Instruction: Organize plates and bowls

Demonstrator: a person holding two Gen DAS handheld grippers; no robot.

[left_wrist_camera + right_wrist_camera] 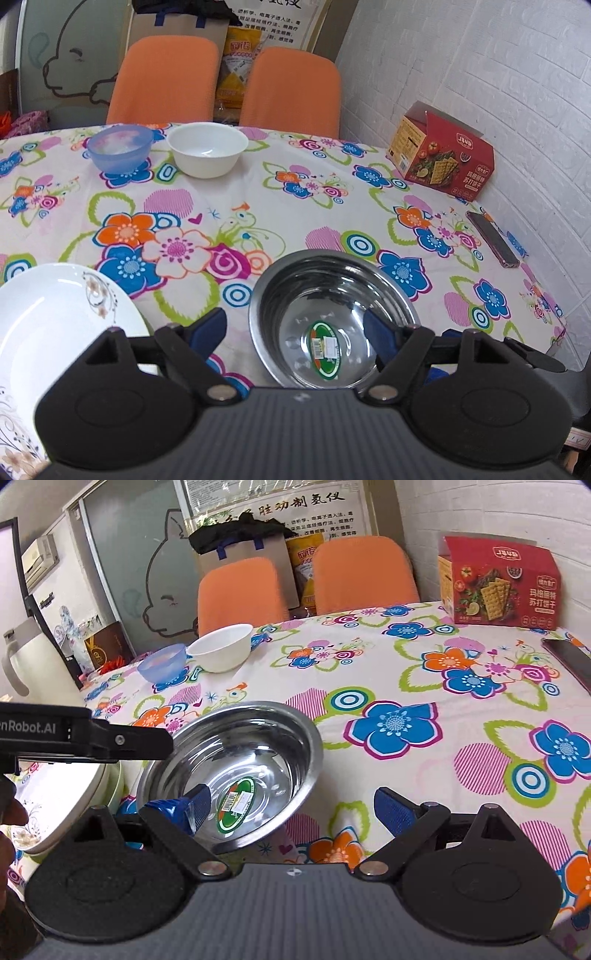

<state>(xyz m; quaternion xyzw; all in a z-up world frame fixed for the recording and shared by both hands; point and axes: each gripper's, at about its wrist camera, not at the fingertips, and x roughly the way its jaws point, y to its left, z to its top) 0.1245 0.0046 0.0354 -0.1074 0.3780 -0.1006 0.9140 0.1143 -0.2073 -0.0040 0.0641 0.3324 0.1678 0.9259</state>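
Both grippers hang spread and holding nothing over the flowered desk (280, 206). Farthest left lies the white plate (48, 325), flat on the cloth near the front edge, with the left gripper (295, 332) just to its right; in the left wrist view one of its blue fingers sits outside the near-left rim of the steel bowl (332, 317) and the other reads inside the basin, though whether either touches the metal cannot be told. The right gripper (291, 812) comes next, one finger low over the bowl's near rim, the other over bare cloth beside it. Farther back, well apart from these, a blue bowl (120, 147) and a white bowl (207, 147) stand just beside each other, upright. On the right, a red cracker box (443, 155) and a phone (493, 238) lie near the wall. The risk here is probably the steel bowl itself: thin-walled and slick, it could skate or tip on the soft cloth if one finger pushes the rim before the other closes, and with both grippers crowding it they could knock each other or the neighbouring plate.
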